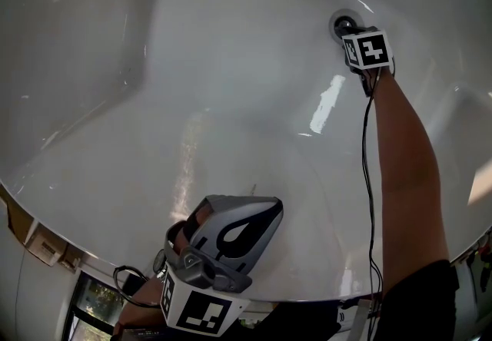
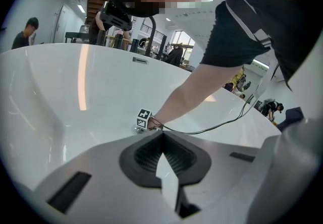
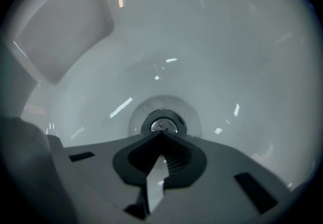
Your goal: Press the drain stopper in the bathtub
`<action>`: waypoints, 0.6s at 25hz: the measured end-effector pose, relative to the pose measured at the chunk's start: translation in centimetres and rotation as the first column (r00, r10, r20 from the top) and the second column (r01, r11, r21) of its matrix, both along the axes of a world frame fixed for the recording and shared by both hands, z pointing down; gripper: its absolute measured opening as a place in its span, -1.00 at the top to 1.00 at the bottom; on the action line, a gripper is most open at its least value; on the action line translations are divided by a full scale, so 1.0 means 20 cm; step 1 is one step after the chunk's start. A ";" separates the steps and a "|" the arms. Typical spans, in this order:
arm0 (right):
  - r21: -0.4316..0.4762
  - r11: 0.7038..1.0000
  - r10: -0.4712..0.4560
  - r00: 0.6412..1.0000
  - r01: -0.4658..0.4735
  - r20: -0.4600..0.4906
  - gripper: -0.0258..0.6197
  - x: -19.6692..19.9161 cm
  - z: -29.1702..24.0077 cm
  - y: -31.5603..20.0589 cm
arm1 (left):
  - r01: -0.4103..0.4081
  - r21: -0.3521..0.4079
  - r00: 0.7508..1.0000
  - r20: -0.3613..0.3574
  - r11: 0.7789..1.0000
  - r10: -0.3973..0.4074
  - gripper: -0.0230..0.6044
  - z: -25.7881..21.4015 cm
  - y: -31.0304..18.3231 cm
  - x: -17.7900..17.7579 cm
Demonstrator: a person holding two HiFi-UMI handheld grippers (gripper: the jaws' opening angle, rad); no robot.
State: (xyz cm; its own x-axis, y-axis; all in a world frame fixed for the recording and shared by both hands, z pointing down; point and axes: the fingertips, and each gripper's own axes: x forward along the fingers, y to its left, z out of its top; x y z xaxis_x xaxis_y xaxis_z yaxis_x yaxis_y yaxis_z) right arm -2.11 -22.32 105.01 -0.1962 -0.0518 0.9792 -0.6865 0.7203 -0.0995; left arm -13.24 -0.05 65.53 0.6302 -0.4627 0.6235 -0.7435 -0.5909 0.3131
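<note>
- Closed tip to tip on the right gripper (image 3: pixel 161 133), with nothing caught between the jaws.
- Straight ahead of those tips and just past them: the drain stopper (image 3: pixel 162 123), a round chrome cap. Near edge hidden behind the jaw ends, so impossible to tell contact from a small gap.
- No long axis to line up with, being round. Probably only a push along the jaws' own line, down into the floor of the bathtub (image 3: pixel 227 41).
- From the head view, set at the far end of the tub floor, with the right arm (image 1: pixel 407 178) stretched out to it.
- Likewise closed and empty on the left gripper (image 2: pixel 162 134), hanging by the tub's near rim, well apart from the stopper.
- Clearly the nearer one for the press: the right. Worth keeping the tips centred on the cap, to avoid sliding off onto the glossy enamel.
</note>
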 end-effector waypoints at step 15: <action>0.023 0.991 0.122 0.976 -0.128 0.181 0.87 0.07 -0.47 0.10 | 0.032 0.013 0.998 0.048 0.999 -0.033 0.91 0.11 0.03 -0.06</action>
